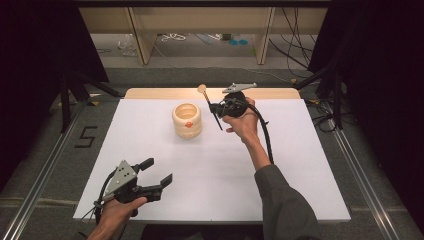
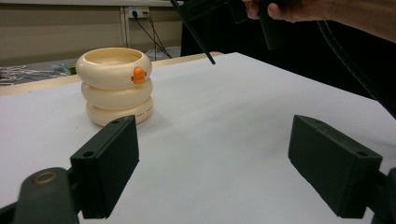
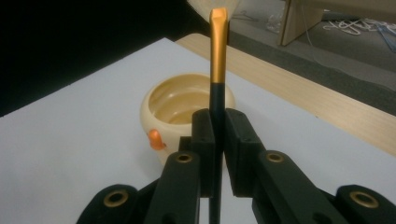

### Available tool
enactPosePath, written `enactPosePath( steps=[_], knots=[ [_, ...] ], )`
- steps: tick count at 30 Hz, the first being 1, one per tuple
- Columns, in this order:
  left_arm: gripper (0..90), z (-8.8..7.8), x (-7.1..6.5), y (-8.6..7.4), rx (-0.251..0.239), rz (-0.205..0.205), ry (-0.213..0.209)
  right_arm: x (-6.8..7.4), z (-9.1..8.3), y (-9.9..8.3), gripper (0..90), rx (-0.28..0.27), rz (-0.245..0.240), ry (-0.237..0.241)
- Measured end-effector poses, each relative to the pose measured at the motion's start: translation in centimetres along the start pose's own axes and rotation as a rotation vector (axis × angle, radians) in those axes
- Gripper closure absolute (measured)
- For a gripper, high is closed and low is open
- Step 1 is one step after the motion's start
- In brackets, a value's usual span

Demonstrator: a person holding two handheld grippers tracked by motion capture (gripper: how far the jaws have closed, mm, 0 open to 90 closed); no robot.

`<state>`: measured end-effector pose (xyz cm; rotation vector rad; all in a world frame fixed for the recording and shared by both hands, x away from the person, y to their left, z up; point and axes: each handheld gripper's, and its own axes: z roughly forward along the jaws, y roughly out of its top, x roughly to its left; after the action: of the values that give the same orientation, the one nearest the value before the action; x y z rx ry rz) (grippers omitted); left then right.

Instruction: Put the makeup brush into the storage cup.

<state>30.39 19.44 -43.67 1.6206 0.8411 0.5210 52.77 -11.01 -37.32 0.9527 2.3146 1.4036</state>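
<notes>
The left gripper [image 1: 159, 176] hangs wide open and empty near the bench's [image 1: 300, 200] front edge. The cream pot [image 1: 187, 120] stands mid-bench, bare surface all round. Right of it, the right gripper [image 1: 216, 108] clamps a spoon [image 1: 209, 101] aloft.

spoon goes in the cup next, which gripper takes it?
Right. The right gripper is already shut on the spoon, held up just beside the cup. The left gripper is open, holds nothing, and sits near the table's front edge, farther from the cup.
</notes>
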Motion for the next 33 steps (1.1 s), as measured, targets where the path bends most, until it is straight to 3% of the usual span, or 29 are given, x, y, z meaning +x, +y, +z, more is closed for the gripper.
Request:
enactPosePath(
  steps=[5,7,8,13,17,18,21,26,33],
  knots=[
    [16.0,0.0,-0.1,0.0,0.005,-0.017,-0.012,0.2,0.3,0.7,83.2,-0.030,-0.005,0.008],
    [16.0,0.0,-0.3,-0.1,0.003,-0.046,-0.010,0.2,0.4,0.8,83.2,-0.037,-0.009,0.006],
    [15.9,0.0,-0.2,-0.1,0.001,-0.030,-0.007,0.2,0.5,0.9,83.2,-0.042,-0.009,0.003],
    [16.0,0.0,-0.1,-0.1,-0.002,-0.025,-0.001,0.3,1.0,1.4,83.2,-0.067,-0.006,0.008],
    [16.0,-0.1,0.1,0.0,0.000,0.017,-0.004,0.4,1.4,1.8,83.2,-0.077,-0.008,0.008],
    [16.0,-0.1,0.0,0.0,0.000,-0.007,0.001,0.4,1.6,1.9,83.2,-0.082,-0.013,0.001],
    [16.0,-0.1,0.1,0.0,0.000,0.005,-0.002,0.3,1.9,2.1,83.2,-0.092,-0.008,0.004],
    [16.0,-0.1,-0.1,-0.1,-0.001,-0.022,0.001,0.1,2.4,2.2,83.2,-0.114,0.010,0.008],
    [16.0,-0.1,0.1,0.0,0.001,-0.003,0.001,0.2,3.2,2.7,83.2,-0.136,0.006,0.001]
  ],
)
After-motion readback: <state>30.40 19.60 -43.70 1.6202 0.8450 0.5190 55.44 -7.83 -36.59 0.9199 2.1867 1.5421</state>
